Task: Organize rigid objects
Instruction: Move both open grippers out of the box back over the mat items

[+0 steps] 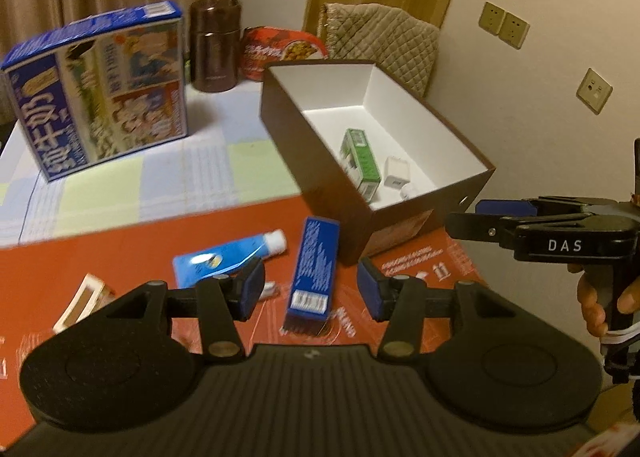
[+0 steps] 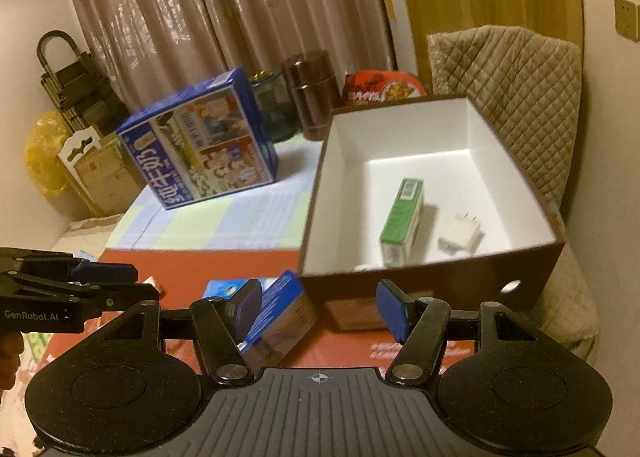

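Beige patterned curtains (image 2: 192, 17) hang behind a table whose near part is covered by a red printed mat (image 1: 80, 257) and whose far part by a pale checked cloth (image 1: 152, 177). On the mat's right side stands an open brown cardboard box with a white inside (image 1: 304, 145); a green-and-white carton (image 1: 360, 163) and a white plug adapter (image 1: 396, 173) lie on its floor, just beside each other. In front of the box, on the mat, lie a long dark-blue carton (image 1: 314, 269) and a blue tube with a white cap (image 1: 228, 259), near one another. Both tools hover empty: the left gripper (image 1: 310, 293) stands partly open above the blue carton, its pads apart from it, and the right gripper (image 2: 320, 309) is likewise half spread (nothing between its pads). A big blue milk carton box (image 1: 100, 93) and a brown metal flask (image 1: 216, 45) sit on the cloth further back.
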The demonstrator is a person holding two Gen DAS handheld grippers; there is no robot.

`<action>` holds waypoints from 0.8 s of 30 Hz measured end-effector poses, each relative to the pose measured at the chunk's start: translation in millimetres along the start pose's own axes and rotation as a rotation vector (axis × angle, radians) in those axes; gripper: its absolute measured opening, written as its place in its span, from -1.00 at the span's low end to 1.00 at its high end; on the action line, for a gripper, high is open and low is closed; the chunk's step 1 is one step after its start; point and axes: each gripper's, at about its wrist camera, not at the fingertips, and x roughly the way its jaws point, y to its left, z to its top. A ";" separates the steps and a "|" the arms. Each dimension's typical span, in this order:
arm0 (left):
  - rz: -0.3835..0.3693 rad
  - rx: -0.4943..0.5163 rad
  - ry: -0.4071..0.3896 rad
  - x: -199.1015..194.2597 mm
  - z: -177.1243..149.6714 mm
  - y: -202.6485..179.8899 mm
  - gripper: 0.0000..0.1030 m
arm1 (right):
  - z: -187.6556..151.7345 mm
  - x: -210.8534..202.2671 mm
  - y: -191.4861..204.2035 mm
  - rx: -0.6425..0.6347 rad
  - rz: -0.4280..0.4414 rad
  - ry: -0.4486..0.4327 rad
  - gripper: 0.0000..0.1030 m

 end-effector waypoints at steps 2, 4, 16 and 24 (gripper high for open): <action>0.009 -0.011 0.003 -5.1 -7.8 6.2 -0.06 | -5.7 3.2 7.9 -0.003 0.007 0.018 0.18; 0.023 -0.022 0.008 -9.6 -14.7 13.1 -0.03 | -11.4 6.7 15.2 -0.001 0.021 0.034 0.18; 0.107 -0.105 0.016 -33.0 -50.1 51.1 0.00 | -32.3 31.0 54.8 -0.033 0.078 0.109 0.18; 0.169 -0.156 0.037 -41.2 -76.6 74.3 0.02 | -43.4 51.5 76.5 -0.064 0.105 0.159 0.18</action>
